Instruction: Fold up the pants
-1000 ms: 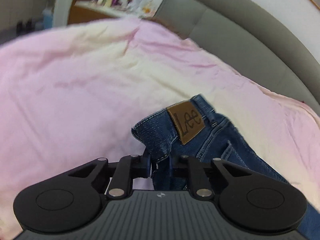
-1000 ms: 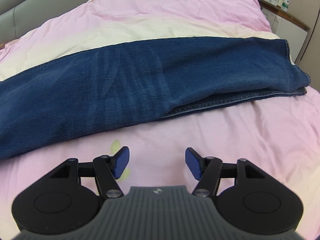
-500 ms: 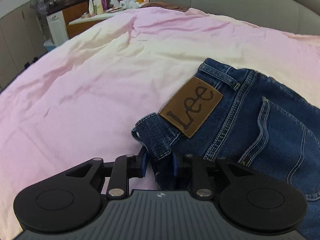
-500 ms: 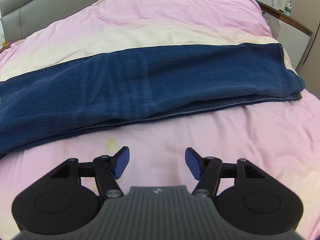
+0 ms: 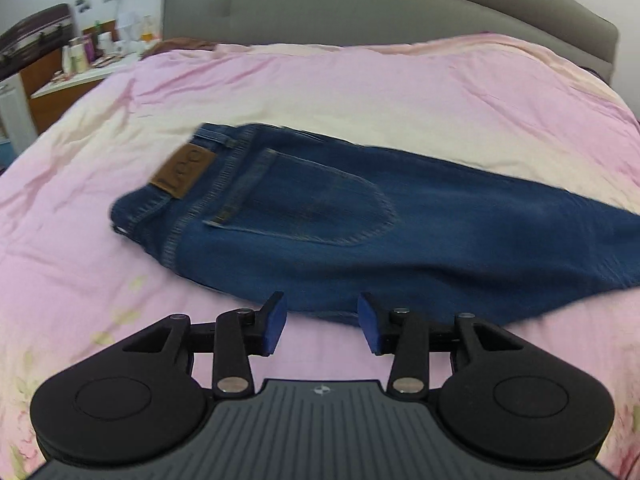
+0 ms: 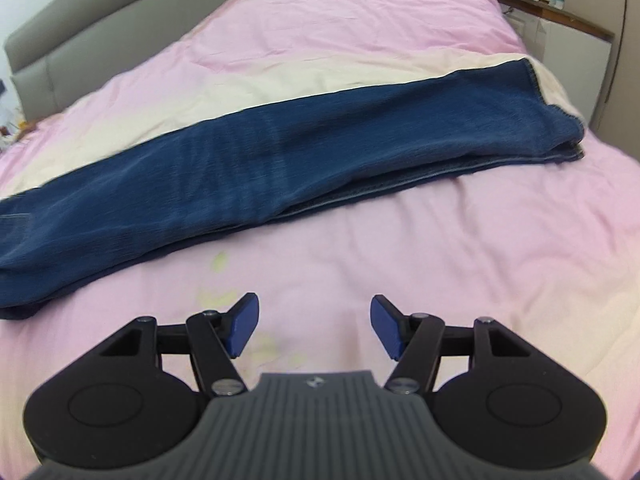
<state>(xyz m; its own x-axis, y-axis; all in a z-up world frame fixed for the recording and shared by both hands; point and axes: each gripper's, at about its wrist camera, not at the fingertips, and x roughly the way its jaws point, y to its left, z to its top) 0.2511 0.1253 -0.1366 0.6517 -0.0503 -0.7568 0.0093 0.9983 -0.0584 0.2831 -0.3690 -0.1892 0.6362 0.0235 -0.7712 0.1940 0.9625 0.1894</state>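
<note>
Brown leather patch [image 5: 182, 174] on jeans [image 5: 360, 220] waistband: blurred lettering, reads roughly "Lee".

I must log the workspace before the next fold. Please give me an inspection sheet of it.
Surface: pink and cream duvet, wrinkled.
Job's things: jeans folded lengthwise, flat across the duvet; brown patch facing up.
Clutter: nothing seen on the duvet.
Grippers: left gripper opening, nothing between the jaws; right gripper open, empty.
Cables: nothing seen.
Surroundings: grey headboard; cluttered side table.
</note>
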